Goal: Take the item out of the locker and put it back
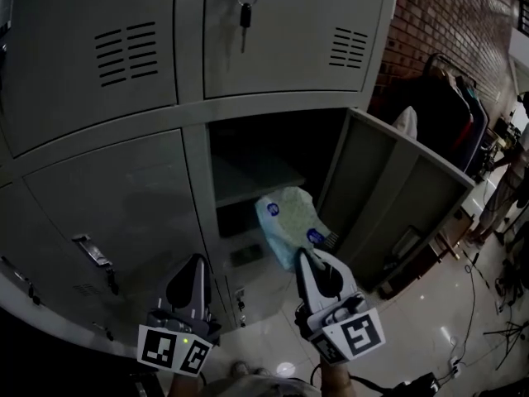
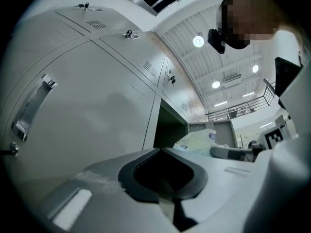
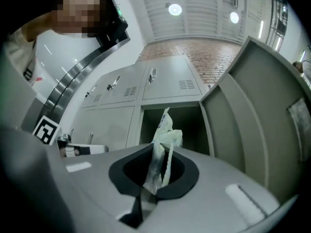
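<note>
The item is a pale crumpled plastic bag [image 1: 289, 220] with blue round marks. My right gripper [image 1: 304, 256] is shut on its lower edge and holds it just in front of the open locker compartment [image 1: 264, 151]. In the right gripper view the bag [image 3: 164, 135] stands up from between the closed jaws of the right gripper [image 3: 158, 152], with the dark compartment [image 3: 187, 125] behind it. My left gripper [image 1: 197, 261] is low at the left before a closed locker door, shut and empty. In the left gripper view its tips [image 2: 159, 150] meet, and the bag [image 2: 197, 141] shows to the right.
The locker's door [image 1: 388, 193] is swung out to the right. A shelf [image 1: 256, 180] crosses the compartment. A key [image 1: 245, 13] hangs in the upper locker's lock. A rack of clothes [image 1: 446, 106] and a person [image 1: 504, 193] are at the far right, with cables on the tiled floor.
</note>
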The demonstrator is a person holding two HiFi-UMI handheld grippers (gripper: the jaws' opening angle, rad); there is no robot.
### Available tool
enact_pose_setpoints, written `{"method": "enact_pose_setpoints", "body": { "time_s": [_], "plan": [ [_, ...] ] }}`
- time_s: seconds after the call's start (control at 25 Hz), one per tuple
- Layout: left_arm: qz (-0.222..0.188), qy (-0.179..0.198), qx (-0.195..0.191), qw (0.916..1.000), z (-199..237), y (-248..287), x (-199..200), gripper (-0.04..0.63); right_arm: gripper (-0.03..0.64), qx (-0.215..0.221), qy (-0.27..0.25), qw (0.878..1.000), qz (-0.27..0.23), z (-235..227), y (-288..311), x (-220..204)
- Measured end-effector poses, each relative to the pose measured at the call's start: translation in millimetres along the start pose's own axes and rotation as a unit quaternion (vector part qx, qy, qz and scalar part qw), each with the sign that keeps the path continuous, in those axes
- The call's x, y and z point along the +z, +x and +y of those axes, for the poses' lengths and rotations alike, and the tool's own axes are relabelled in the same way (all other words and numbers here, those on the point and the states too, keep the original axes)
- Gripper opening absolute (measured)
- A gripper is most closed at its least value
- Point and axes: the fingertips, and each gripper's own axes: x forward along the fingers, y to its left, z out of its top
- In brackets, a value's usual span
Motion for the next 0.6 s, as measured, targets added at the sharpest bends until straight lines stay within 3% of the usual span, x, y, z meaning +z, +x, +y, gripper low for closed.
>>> {"method": "enact_pose_setpoints", "body": {
  "time_s": [0.2,0.6],
  "plan": [
    [0.022,-0.003,0.005,0.9997,-7,-3,-19,0.005,0.009,-0.008,0.075,0.997,0.011,1,-24,-28],
    [0.006,-0.007,0.021,0.9997,-3,-8,-12,0.005,0.009,0.008,0.062,0.998,0.016,9,-24,-25]
  ]
}}
